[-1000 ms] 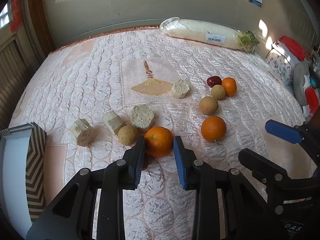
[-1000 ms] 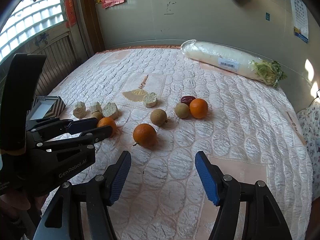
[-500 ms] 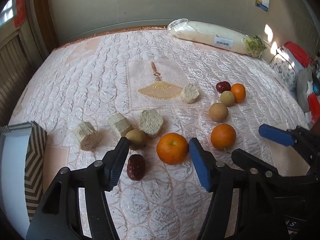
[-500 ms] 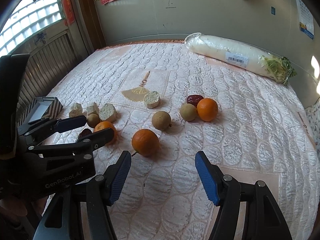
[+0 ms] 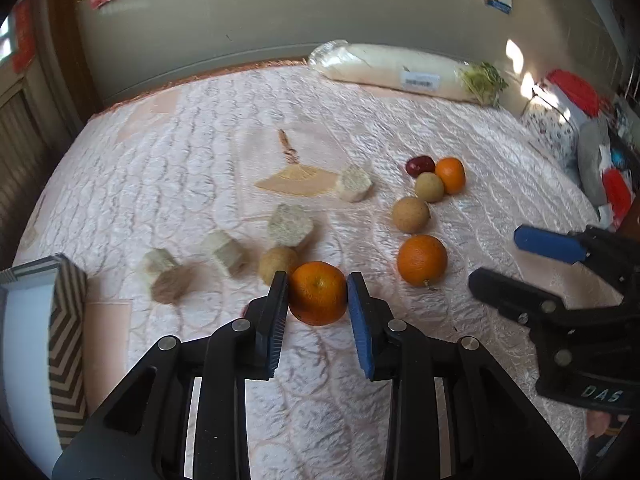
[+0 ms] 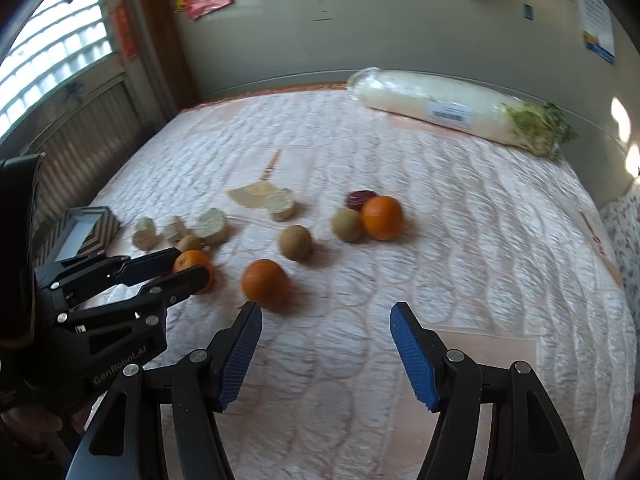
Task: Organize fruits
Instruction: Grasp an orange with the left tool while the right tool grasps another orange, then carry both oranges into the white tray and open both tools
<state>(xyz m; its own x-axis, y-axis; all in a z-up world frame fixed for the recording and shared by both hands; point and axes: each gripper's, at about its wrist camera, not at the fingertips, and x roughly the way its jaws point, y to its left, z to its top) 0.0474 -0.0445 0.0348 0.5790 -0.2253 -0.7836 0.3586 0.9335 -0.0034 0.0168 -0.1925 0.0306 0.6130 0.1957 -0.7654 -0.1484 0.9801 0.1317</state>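
Note:
My left gripper (image 5: 317, 296) is shut on an orange (image 5: 318, 293) low over the quilted bed; it also shows in the right wrist view (image 6: 188, 266). A brown round fruit (image 5: 277, 263) lies just left of it. A second orange (image 5: 422, 260) lies to the right, with a brown fruit (image 5: 411, 214), a smaller one (image 5: 429, 187), a small orange (image 5: 451, 175) and a red date (image 5: 419, 165) beyond. My right gripper (image 6: 326, 344) is open and empty, just short of the second orange (image 6: 265, 284).
Several pale cut chunks (image 5: 290, 225) lie left of the fruits. A striped box (image 5: 48, 320) stands at the left bed edge. A wrapped long white radish (image 5: 404, 70) lies along the far wall. Clothes are piled at the right (image 5: 592, 160).
The left gripper, open around the orange half a second ago, has shut on it; the red date beside it is now hidden. The right gripper has moved nearer the second orange.

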